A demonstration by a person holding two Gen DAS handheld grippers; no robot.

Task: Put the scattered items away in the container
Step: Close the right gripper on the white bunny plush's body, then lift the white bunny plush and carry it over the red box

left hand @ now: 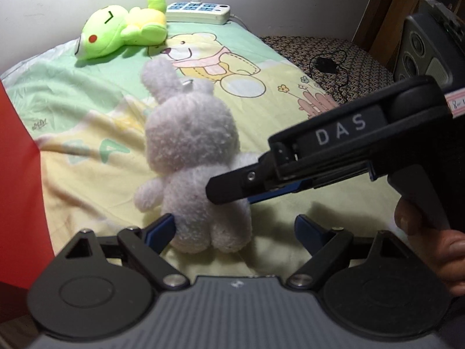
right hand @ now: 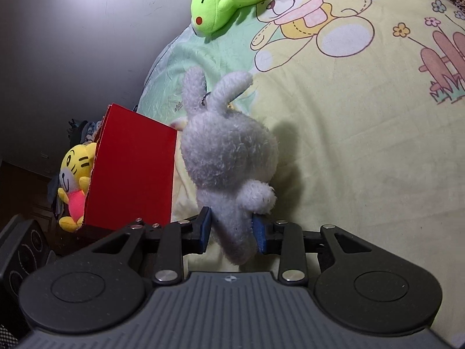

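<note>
A grey-white plush rabbit point(left hand: 191, 157) lies on the cartoon bedsheet. My right gripper point(right hand: 232, 229) is shut on the rabbit point(right hand: 229, 157) at its lower body; the gripper also shows in the left wrist view point(left hand: 229, 189), reaching in from the right. My left gripper point(left hand: 235, 229) is open and empty, its jaws on either side of the rabbit's feet. A green plush frog point(left hand: 116, 29) lies at the far end of the bed and shows in the right wrist view point(right hand: 223, 0). The red box point(right hand: 130, 171) stands left of the rabbit, with a yellow tiger plush point(right hand: 74, 180) in it.
A white power strip point(left hand: 200, 11) lies against the wall beyond the frog. A black cable point(left hand: 325, 67) lies on the patterned surface right of the bed. A speaker point(left hand: 427, 49) stands at the far right. The red box wall point(left hand: 20, 180) fills the left edge.
</note>
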